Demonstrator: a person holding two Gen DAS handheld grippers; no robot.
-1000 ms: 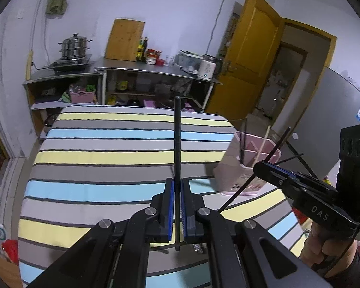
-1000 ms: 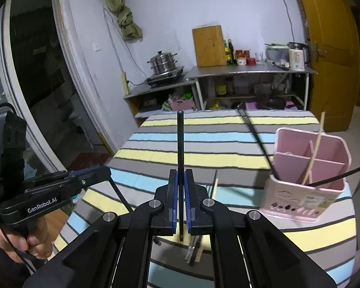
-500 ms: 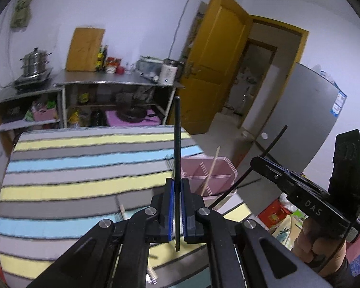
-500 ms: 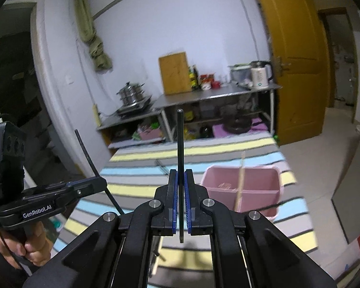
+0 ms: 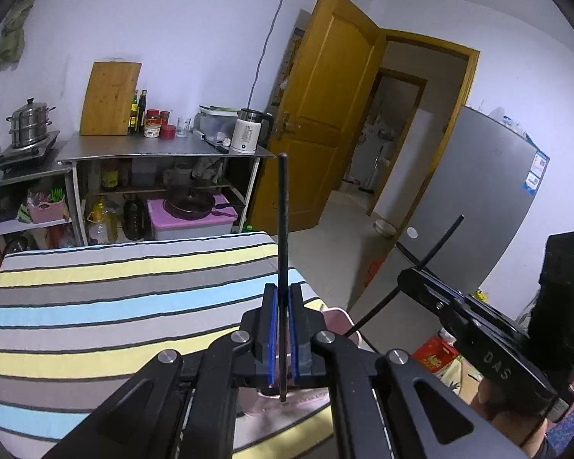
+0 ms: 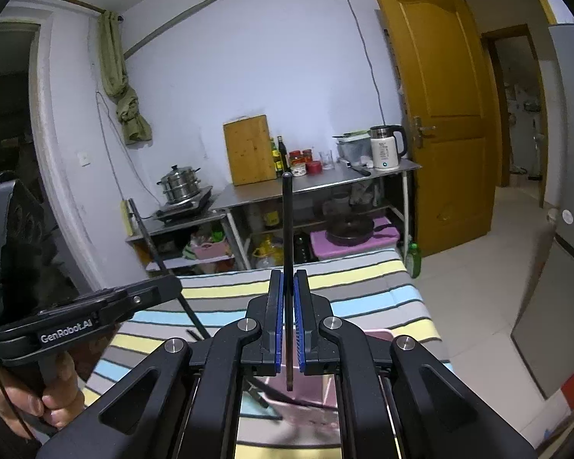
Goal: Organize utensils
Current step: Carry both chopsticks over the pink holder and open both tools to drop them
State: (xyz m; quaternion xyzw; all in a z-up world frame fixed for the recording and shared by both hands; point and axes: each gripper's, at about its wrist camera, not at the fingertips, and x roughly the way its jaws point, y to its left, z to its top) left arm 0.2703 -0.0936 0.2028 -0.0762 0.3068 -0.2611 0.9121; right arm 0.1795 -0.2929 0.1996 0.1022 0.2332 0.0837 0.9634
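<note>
- Evidently both claws are clamped tight, each on one black chopstick: left claw [image 5: 282, 334], right claw [image 6: 288, 325].
- Sticks stand upright, likely ready to drop into the pink holder [image 5: 338, 315] on the striped worktop [image 5: 95, 306].

Pretty dim indoor light with a cold bluish cast on the walls, heavy fisheye bending plus black vignette in the corners, bottom of the right wrist view smeared with blur

A black chopstick [image 5: 283, 237] upright in my left grip, another black chopstick [image 6: 287, 229] in my right, pink holder [image 5: 340, 315] below on the striped cloth
</note>
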